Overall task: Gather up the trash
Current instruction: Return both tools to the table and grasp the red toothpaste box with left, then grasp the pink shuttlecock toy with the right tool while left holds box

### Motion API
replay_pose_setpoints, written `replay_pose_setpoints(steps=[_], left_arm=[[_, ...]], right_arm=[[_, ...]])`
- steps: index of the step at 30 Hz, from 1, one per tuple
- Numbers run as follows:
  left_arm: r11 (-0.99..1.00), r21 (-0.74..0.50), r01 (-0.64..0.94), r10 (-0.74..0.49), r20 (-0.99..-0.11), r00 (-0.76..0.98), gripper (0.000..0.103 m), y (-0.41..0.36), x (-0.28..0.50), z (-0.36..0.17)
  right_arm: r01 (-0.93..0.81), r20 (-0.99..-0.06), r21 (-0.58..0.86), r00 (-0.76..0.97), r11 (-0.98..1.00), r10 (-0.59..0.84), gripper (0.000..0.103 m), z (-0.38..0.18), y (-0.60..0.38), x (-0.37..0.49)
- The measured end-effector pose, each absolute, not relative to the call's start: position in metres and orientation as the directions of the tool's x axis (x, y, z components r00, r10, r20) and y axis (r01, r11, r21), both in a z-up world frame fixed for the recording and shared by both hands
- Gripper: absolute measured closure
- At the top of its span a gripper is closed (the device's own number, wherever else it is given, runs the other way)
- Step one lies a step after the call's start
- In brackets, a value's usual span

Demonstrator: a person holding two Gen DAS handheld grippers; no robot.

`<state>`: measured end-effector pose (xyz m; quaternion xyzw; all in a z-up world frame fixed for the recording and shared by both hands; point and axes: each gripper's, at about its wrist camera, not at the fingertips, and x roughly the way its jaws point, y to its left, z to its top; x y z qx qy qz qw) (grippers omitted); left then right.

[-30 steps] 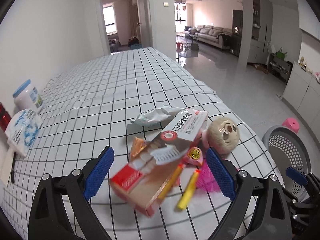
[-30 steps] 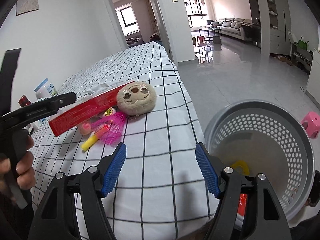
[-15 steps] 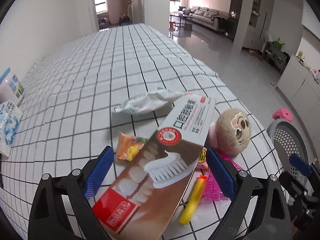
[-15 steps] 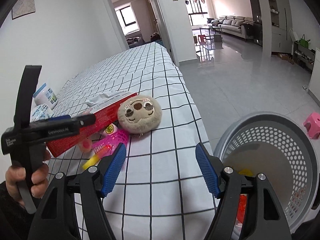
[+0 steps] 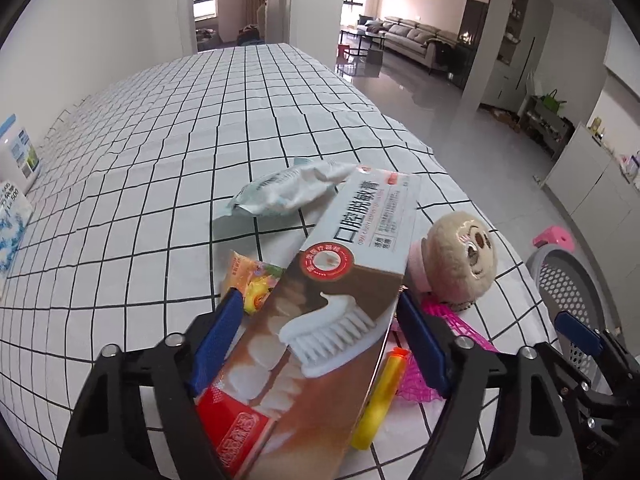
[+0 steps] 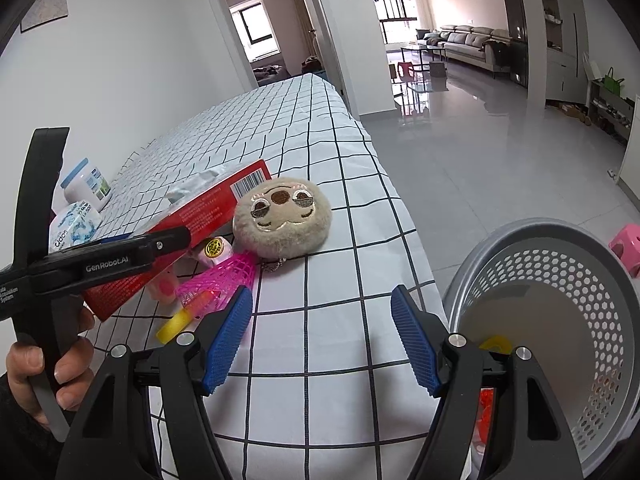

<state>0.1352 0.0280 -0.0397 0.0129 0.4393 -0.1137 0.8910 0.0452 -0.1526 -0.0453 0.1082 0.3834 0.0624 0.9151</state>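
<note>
My left gripper (image 5: pixel 320 336) has its blue pads against both sides of a long toothpaste box (image 5: pixel 320 320), which lies between the fingers; the box (image 6: pixel 216 216) shows red from the right wrist view. A crumpled white wrapper (image 5: pixel 288 192) and an orange snack packet (image 5: pixel 252 280) lie beyond and left of the box. A pink net (image 6: pixel 224 280) and a yellow tube (image 6: pixel 176 324) lie beside it. My right gripper (image 6: pixel 320 336) is open and empty over the table's near edge, next to the grey perforated trash basket (image 6: pixel 560 320).
A beige plush sloth toy (image 6: pixel 284 220) sits by the table's right edge. A white jar (image 6: pixel 86 188) and a wipes pack (image 6: pixel 74 224) stand at the far left by the wall. A pink stool (image 6: pixel 626 240) stands on the floor beyond the basket.
My left gripper has moved forward over the toothpaste box and its fingers have closed in on the box's sides. My right gripper has stayed open near the basket.
</note>
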Motion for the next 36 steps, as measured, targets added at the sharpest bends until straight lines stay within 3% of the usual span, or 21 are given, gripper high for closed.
replay_pose_setpoints(steps=[2,4,12,23,36], left_arm=[[0.972,-0.091,0.218,-0.205,-0.782,0.589,0.048,0.029,0.130,-0.037],[0.970,-0.107,0.220,-0.220,-0.776,0.591,0.051,0.030,0.126,-0.036],[0.964,-0.140,0.228,-0.254,-0.750,0.611,0.052,0.032,0.108,-0.029],[0.977,-0.112,0.180,-0.208,-0.662,0.720,0.052,0.048,0.080,-0.004],[0.993,-0.080,0.087,-0.118,-0.620,0.776,0.052,0.076,0.067,0.002]], right_arm=[[-0.031,-0.687,0.244,0.700,0.969,0.195,0.034,-0.045,-0.152,0.047],[-0.031,-0.685,0.243,0.702,0.969,0.195,0.034,-0.045,-0.152,0.049],[-0.039,-0.688,0.239,0.699,0.970,0.198,0.034,-0.046,-0.147,0.057],[-0.097,-0.683,0.239,0.691,0.966,0.238,0.034,-0.044,-0.123,0.059],[-0.103,-0.707,0.233,0.665,0.967,0.241,0.023,-0.048,-0.086,0.075]])
